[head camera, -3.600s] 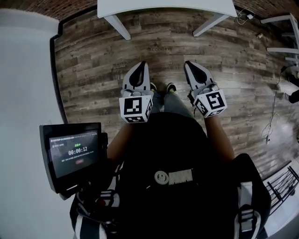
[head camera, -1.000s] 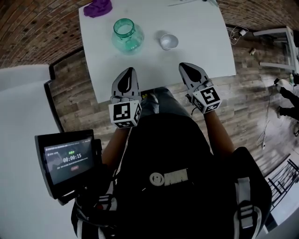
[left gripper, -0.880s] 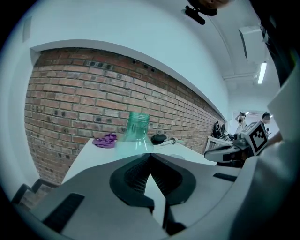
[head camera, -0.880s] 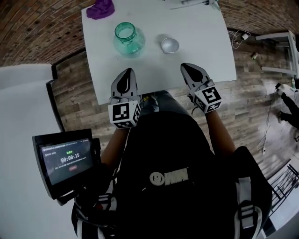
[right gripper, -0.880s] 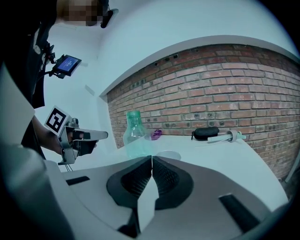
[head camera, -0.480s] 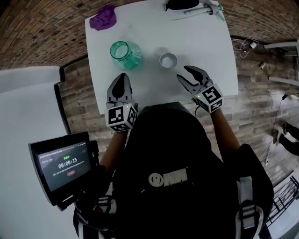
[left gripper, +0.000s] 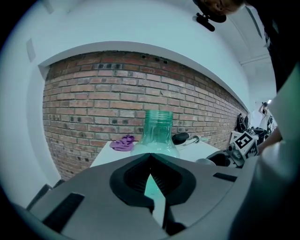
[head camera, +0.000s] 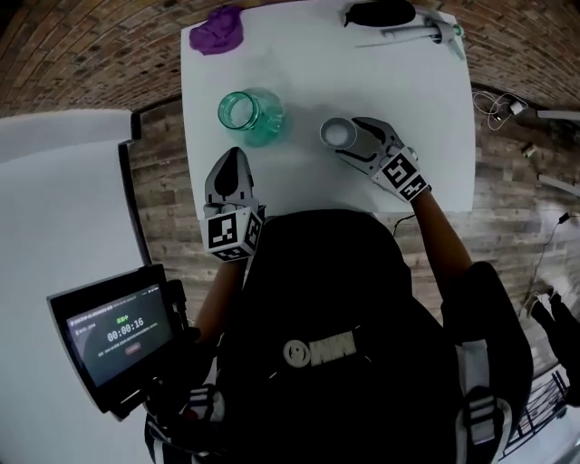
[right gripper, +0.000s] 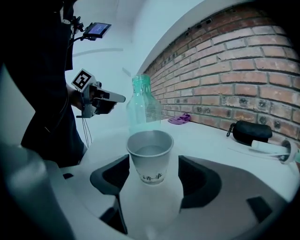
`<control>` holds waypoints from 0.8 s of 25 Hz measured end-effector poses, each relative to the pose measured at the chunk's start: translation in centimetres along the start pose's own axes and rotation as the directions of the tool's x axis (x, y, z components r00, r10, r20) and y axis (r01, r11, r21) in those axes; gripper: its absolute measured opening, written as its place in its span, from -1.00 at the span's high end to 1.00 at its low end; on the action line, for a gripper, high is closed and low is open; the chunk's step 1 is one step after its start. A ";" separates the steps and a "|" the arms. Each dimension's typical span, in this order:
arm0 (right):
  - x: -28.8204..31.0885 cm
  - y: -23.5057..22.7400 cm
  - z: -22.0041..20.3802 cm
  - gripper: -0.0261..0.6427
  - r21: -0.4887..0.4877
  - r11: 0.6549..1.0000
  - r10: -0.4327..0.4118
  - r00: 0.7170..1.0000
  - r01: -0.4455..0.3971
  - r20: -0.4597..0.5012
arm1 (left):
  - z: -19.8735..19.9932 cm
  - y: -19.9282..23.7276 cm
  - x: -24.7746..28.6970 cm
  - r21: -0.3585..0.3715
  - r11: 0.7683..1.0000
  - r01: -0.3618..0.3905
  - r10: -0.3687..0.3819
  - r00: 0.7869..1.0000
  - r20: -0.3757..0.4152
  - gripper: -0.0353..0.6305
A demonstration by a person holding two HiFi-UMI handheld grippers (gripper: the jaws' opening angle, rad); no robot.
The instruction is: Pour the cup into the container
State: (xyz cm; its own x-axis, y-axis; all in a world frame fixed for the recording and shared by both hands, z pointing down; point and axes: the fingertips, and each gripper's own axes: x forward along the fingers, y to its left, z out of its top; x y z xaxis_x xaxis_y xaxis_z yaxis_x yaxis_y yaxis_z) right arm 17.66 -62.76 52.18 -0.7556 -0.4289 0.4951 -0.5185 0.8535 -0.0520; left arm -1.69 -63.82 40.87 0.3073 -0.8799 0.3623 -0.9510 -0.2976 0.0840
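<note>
The right gripper stands with its 2 jaws spread wide, having just been opening, and 1 white paper cup sits upright on the table between them, with a clear gap to the pad on either side. What the cup holds cannot be made out for certain. The right forearm reaches forward over the near edge of the white table, and the gripper tilts down toward the tabletop with its marker cube nearest the person. Beyond the cup and a little to the gripper's left stands 1 teal glass jar, upright and open-mouthed, near the cup but not touching it. The left gripper has its 2 jaws drawn together with nothing between them. It points forward and slightly down over the near left part of the table, aimed straight at the jar, which stands just ahead of its tips and apart from them. The left arm is bent close to the person's side. Farther out, past the jar from both grippers, lies 1 crumpled purple cloth at the far edge, near the brick wall. Ahead and to the right of the right gripper lie 1 black case and 1 long white tool just beside it. Back from the left gripper, at the person's left side, 1 small screen shows a running timer.
</note>
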 end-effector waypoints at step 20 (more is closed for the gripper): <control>3.0 0.2 -0.6 0.07 -0.044 0.999 -0.018 1.000 0.018 0.005 | 0.1 0.7 -0.3 0.013 1.000 -0.016 0.016 1.000 0.019 0.90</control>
State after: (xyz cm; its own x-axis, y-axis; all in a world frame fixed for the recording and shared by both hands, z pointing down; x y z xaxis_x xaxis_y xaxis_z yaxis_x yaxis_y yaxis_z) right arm 15.56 -63.67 54.18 -0.7483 -0.4455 0.4915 -0.5140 0.8577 -0.0052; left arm -2.43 -63.78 40.75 0.2926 -0.8914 0.3460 -0.9553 -0.2881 0.0657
